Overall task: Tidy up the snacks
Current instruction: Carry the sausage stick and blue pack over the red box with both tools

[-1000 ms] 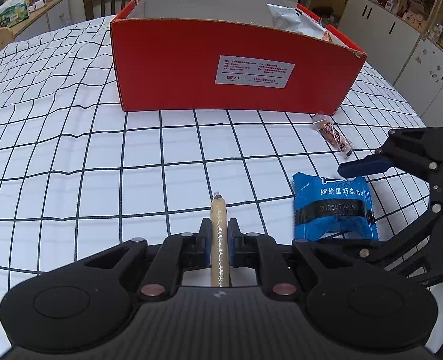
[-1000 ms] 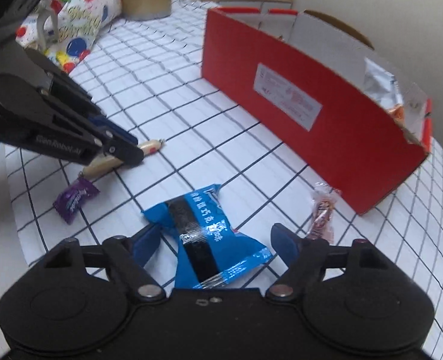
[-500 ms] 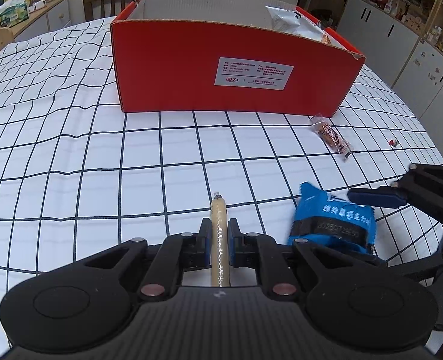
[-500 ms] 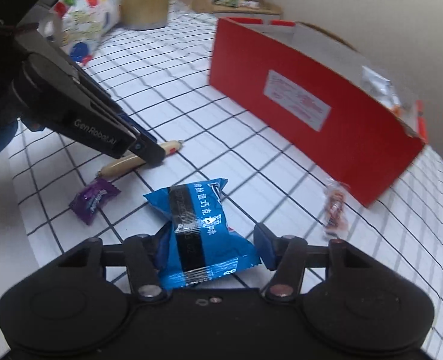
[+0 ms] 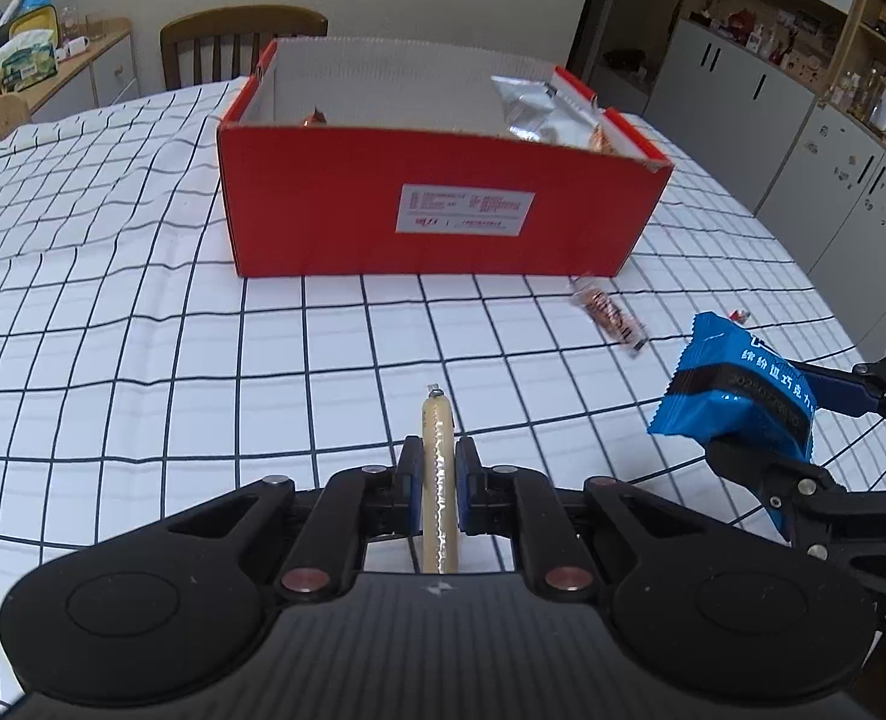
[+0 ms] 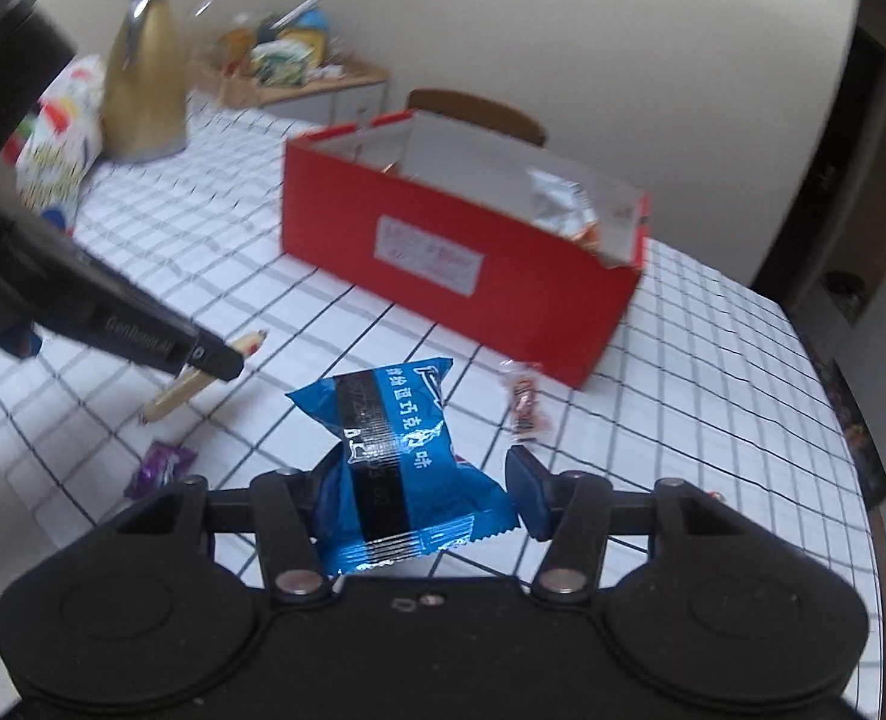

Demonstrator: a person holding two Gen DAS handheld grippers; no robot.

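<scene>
My left gripper point(image 5: 438, 468) is shut on a pale sausage stick point(image 5: 438, 480) and holds it above the checked tablecloth. My right gripper point(image 6: 425, 474) is shut on a blue snack packet point(image 6: 401, 456) and holds it lifted off the table; the packet also shows in the left wrist view point(image 5: 736, 390). The red open box point(image 5: 443, 204) stands ahead with a silver packet point(image 5: 532, 108) and other snacks inside. It also shows in the right wrist view point(image 6: 460, 258).
A small clear-wrapped brown candy point(image 5: 610, 315) lies near the box's right front corner. A purple candy point(image 6: 161, 468) lies by the table's near edge. A gold kettle point(image 6: 143, 72) and a colourful bag point(image 6: 59, 138) stand at the far left. A chair point(image 5: 242, 42) stands behind the table.
My right gripper closed on the blue packet and lifted it off the table. My left gripper rose with the sausage stick, so the box's inside now shows.
</scene>
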